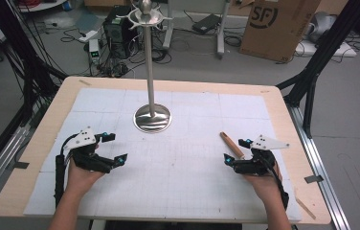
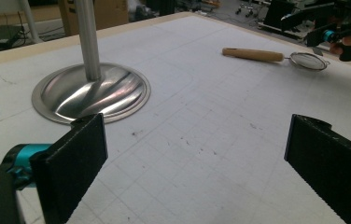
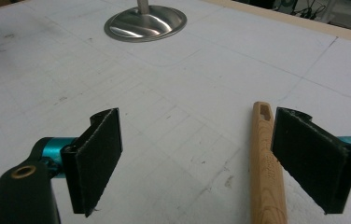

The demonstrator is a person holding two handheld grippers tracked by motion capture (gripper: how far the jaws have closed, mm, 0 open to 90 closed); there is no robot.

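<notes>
A gridded mat point(image 1: 178, 177) is spread over the bench point(image 1: 283, 103). A stand with a pole point(image 1: 149, 67) is set on the mat at the far middle, on its round base point(image 1: 152, 119). A strainer with a handle point(image 2: 253, 54) is laid on the mat at the right, its mesh bowl point(image 2: 308, 61) nearer the bench's right edge. The left claw point(image 1: 112, 147) is held at the near left, well apart from the stand. The right claw point(image 1: 235, 150) is held at the near right, with the handle between its open jaws, just beside one of them.

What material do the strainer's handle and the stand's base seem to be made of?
The strainer's handle looks like light unpainted wood: pale tan with visible grain. The stand's base looks like polished metal, probably steel: silvery, with bright mirror-like reflections.
</notes>
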